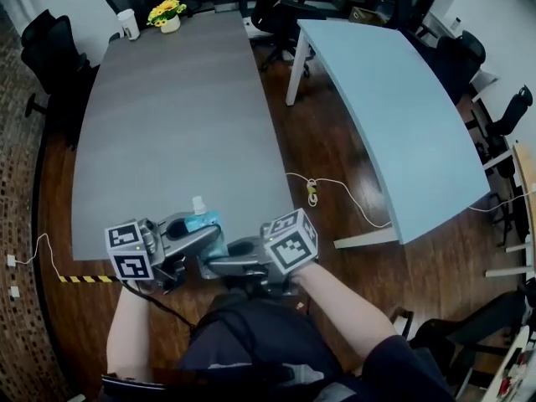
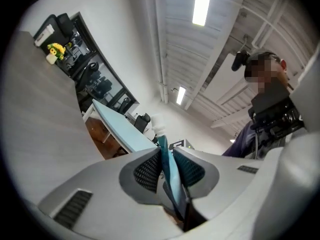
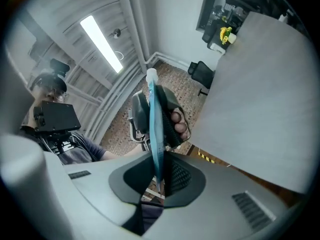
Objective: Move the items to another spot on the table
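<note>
Item under inspection: a blue pouch [image 1: 204, 222] with a white cap [image 1: 198, 203], found at the near edge of the grey counter [image 1: 176, 124], directly in front of the person.

The pouch is held from both sides. The left tongs [image 2: 166, 160] are narrowed onto its flat body, with the meshed pads against the film. The right tongs [image 3: 159, 171] are closed onto the same pouch from the opposite side. The two tongs are pointed at each other, roughly level, so neither hand is nearer; the item lies between them.

The long axis of the pouch is set across both tongs, cap end directed away from the person. Whether its base rests on the counter cannot be determined.

Judgement: the free counter surface lies ahead, toward the flower pot [image 1: 167, 15], so any relocation would be made in that direction, with both grips kept aligned.
</note>
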Tool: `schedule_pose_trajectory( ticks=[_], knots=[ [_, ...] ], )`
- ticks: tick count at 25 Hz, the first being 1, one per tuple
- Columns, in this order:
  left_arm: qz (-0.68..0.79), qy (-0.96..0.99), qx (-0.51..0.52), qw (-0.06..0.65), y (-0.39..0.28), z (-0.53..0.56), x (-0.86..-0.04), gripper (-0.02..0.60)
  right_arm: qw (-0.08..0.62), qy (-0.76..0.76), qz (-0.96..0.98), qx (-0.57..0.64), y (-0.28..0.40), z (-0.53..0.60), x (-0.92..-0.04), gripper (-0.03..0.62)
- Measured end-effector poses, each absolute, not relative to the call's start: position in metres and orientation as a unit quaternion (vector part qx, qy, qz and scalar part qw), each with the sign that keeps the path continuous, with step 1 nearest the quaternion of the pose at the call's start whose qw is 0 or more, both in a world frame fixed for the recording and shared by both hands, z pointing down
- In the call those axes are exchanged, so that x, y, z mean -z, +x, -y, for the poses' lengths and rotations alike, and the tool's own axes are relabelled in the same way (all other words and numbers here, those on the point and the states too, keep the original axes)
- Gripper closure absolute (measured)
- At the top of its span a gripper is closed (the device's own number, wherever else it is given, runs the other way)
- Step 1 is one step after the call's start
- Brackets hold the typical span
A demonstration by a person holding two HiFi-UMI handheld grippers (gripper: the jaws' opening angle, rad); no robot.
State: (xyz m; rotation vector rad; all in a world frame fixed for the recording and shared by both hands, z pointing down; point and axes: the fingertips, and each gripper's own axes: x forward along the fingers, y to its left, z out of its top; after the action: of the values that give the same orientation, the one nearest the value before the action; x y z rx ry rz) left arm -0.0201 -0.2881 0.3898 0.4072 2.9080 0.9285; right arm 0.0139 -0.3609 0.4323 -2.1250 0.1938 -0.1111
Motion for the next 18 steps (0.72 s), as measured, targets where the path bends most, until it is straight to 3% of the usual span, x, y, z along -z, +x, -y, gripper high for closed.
schedule_pose_trajectory(
  ticks=[6, 18],
  knots=[
    [-0.966, 0.127, -0.226, 0.012, 0.0, 0.279, -0.38, 0.499, 0.51, -0.855, -0.059, 0.071, 0.036, 0.342, -0.433, 0.569],
    [-0.937, 0.134, -0.31, 0.086, 0.058, 0.242, -0.404, 0.481, 0.526, -0.848, -0.022, 0.068, 0.082, 0.317, -0.439, 0.576]
  ],
)
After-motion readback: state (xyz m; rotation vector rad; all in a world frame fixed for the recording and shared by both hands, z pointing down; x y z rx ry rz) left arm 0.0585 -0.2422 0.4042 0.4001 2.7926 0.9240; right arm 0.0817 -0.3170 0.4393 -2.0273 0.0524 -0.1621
